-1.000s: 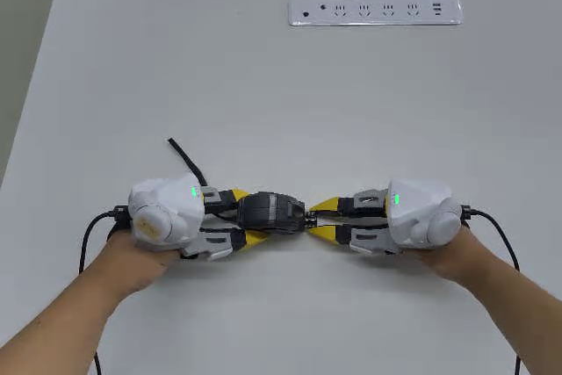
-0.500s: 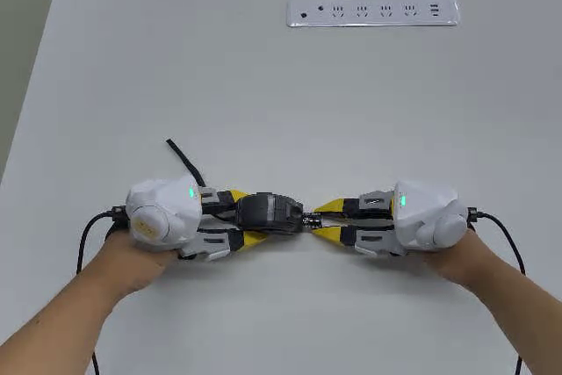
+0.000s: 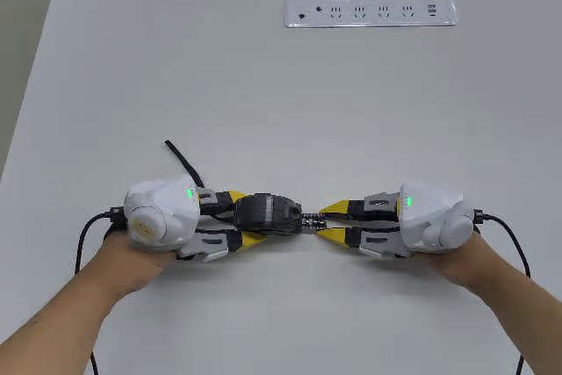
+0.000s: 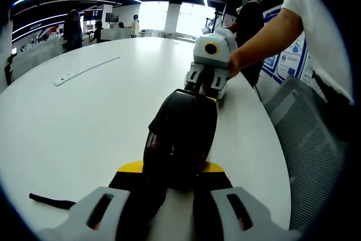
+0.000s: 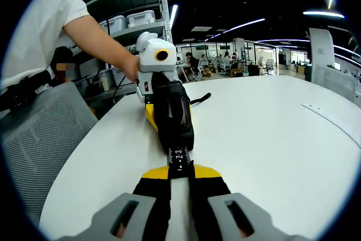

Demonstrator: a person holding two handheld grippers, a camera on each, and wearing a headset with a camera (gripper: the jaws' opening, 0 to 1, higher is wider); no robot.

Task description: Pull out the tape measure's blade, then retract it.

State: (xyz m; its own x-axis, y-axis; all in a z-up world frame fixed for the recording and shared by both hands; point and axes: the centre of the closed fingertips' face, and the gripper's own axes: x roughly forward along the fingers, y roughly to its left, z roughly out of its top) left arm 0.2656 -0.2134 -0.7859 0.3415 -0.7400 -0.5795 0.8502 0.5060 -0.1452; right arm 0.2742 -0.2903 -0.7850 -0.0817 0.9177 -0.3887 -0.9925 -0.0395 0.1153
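Left gripper [image 3: 247, 217] jaws are clamped on the tape measure [image 3: 269, 213], a rounded black plastic case at 6 o'clock in the head view over the smooth white table [image 3: 263, 103], with its black strap [image 3: 183, 158] trailing toward 10 o'clock. A short stub of blade [image 5: 179, 159] is out toward 3 o'clock, and its print looks like "23" in the right gripper view. Right gripper [image 3: 325, 221] jaws are nearly closed, pinching the blade tip.

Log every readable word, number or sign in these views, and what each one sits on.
"23", only roughly legible: on the blade sticking out of the tape measure.
Power strip: markings too small to read.
Shirt: small print near the shoulder, too blurred to read.
Wall posters: text too blurred to read.
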